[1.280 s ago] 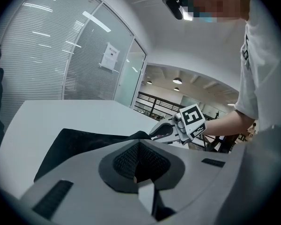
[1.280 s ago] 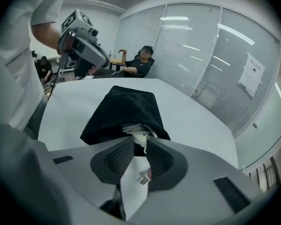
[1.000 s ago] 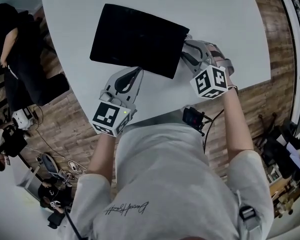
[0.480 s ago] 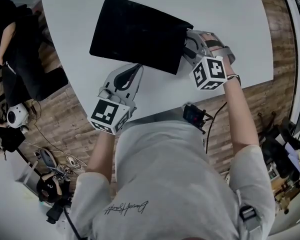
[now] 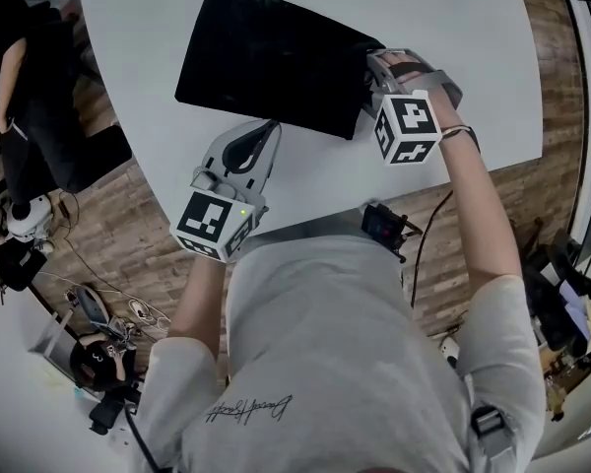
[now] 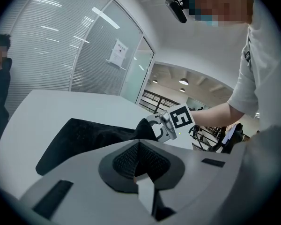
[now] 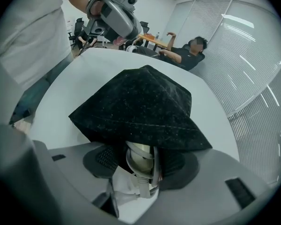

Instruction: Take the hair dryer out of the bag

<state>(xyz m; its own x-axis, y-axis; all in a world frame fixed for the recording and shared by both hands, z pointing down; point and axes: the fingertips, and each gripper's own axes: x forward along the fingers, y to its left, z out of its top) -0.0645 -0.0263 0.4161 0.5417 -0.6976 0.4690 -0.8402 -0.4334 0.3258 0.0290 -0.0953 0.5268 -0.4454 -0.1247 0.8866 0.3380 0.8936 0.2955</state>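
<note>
A black cloth bag (image 5: 276, 62) lies flat on the white table (image 5: 453, 28). My right gripper (image 5: 367, 85) is at the bag's right end, pointing steeply down into its mouth. In the right gripper view the bag (image 7: 140, 102) drapes over the jaws, and a cream hair dryer (image 7: 140, 156) wound with its cord sits between them. The right gripper (image 7: 140, 163) is opening; its pads stand off the dryer. My left gripper (image 5: 271, 128) is shut, with its tip at the bag's near edge. In the left gripper view the left gripper (image 6: 139, 149) points at the bag (image 6: 93, 137) and the right gripper (image 6: 161, 128).
The table's curved near edge runs just below both grippers, above wooden floor (image 5: 492, 215). A person in black (image 5: 20, 87) stands at the far left beside gear on the floor. A small black device (image 5: 384, 230) hangs at the wearer's waist.
The right gripper has rolled and pushed further in at the bag's mouth, and its jaws have spread. The left gripper has stayed put.
</note>
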